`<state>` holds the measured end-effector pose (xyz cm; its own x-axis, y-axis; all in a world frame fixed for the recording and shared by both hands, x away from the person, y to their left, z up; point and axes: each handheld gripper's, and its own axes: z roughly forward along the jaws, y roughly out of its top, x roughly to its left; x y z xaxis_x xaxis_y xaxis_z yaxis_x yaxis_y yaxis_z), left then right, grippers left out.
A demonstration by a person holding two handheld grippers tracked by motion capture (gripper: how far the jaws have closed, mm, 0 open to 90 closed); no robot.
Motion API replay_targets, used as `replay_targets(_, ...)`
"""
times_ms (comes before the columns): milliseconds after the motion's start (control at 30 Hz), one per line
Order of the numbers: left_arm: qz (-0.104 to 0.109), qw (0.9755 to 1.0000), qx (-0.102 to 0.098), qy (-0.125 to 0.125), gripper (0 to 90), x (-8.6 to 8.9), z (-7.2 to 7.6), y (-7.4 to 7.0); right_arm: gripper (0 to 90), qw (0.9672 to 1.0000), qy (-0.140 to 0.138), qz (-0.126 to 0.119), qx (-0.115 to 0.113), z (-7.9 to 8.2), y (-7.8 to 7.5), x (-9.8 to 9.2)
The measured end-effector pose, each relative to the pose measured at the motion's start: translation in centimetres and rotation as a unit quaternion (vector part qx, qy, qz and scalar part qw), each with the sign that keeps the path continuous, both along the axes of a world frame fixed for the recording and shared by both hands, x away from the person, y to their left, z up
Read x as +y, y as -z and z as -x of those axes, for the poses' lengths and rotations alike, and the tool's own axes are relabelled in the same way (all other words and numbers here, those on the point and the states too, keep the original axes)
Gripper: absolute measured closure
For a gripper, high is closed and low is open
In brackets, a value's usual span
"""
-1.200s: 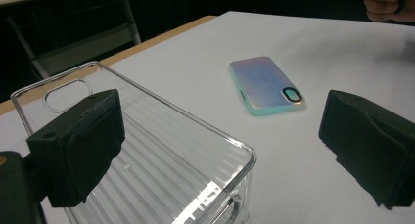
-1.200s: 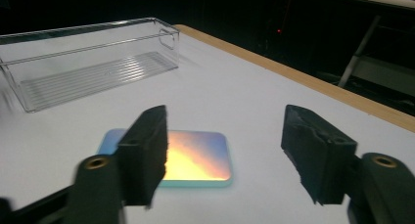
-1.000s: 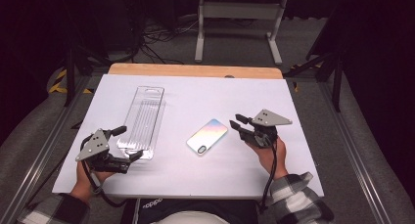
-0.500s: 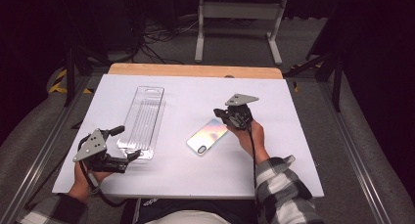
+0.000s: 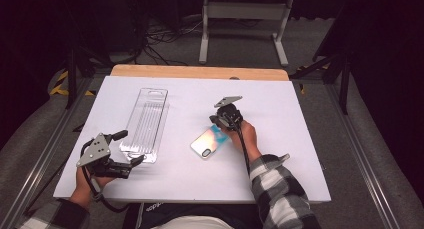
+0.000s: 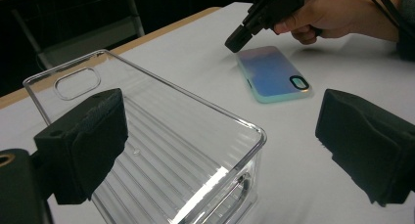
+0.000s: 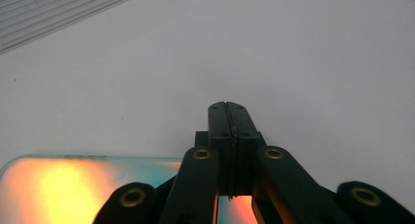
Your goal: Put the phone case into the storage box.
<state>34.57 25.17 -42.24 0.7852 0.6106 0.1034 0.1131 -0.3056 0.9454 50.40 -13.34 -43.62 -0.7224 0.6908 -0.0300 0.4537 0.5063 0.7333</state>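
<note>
The right gripper (image 5: 220,120) sits just right of centre in the high view, its jaws pressed flat together with nothing between them and angled down toward the lower left. The right hand (image 5: 245,134) grips it from behind, the forearm in a checked sleeve running to the bottom edge. At the lower left, the left gripper (image 5: 131,149) lies nearly level, jaws spread wide apart, held by the left hand (image 5: 85,181).

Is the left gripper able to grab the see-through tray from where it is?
Probably yes. The left gripper has open jaws right at the near end of the clear plastic tray, with nothing between them. The phone and the shut right gripper sit off to the side.
</note>
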Motion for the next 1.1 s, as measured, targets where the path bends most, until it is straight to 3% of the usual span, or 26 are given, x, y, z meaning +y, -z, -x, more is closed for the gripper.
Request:
replay_targets(300,-0.002,1.0000,0.005,0.004,5.9,-0.5,-0.3,0.1,90.0,0.9998,0.006,0.017,0.003,-0.5,0.6,-0.1)
replay_targets(467,-0.011,0.9999,0.001,0.005,6.5,-0.2,0.6,0.3,90.0,0.9996,0.009,0.024,0.012,-0.6,0.9,-0.3)
replay_targets(667,-0.015,0.9999,0.002,0.007,6.3,-0.3,0.4,0.4,90.0,0.9990,0.008,0.033,0.030,-0.8,1.3,-0.7)
replay_targets(767,-0.018,0.9998,0.003,0.006,6.3,-0.1,0.5,0.4,90.0,0.9976,0.001,0.063,0.029,-0.3,0.9,-0.8)
replay_targets(933,-0.023,0.9997,0.000,0.003,6.0,-0.1,0.5,0.4,90.0,0.9965,-0.003,0.071,0.045,0.5,0.6,-2.0)
replay_targets(1100,-0.026,0.9996,-0.003,0.003,6.0,-0.1,0.5,0.3,89.4,0.9934,-0.016,0.088,0.073,1.8,0.1,-3.7)
